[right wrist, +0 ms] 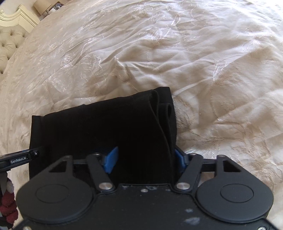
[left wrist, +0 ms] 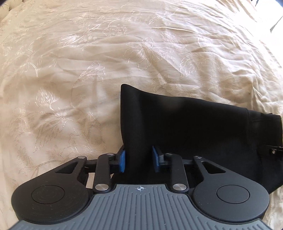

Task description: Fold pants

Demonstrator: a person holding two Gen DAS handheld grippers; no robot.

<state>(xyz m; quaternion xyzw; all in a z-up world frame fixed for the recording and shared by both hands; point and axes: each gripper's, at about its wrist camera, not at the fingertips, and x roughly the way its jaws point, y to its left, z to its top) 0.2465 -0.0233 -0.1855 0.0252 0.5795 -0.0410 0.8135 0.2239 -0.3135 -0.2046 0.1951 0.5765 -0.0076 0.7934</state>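
Folded black pants (left wrist: pixel 185 127) lie on a cream embroidered bedspread (left wrist: pixel 88 62), each end between blue-padded tongs. The left tongs (left wrist: pixel 139 161) clamp one end; the right tongs (right wrist: pixel 145 161) pinch the layered end. Only the right view shows a tufted headboard (right wrist: pixel 10 44) and lamp (right wrist: pixel 42 7).

**Black pants on the bed**

The right gripper (right wrist: pixel 144 160) points down at folded black pants (right wrist: pixel 106 127) lying on a cream bed cover (right wrist: pixel 194 62). The pants sit between its blue pads (right wrist: pixel 111 159). The left gripper (right wrist: pixel 21 156) pokes in beside them. A padded headboard (right wrist: pixel 10 42) is far off.
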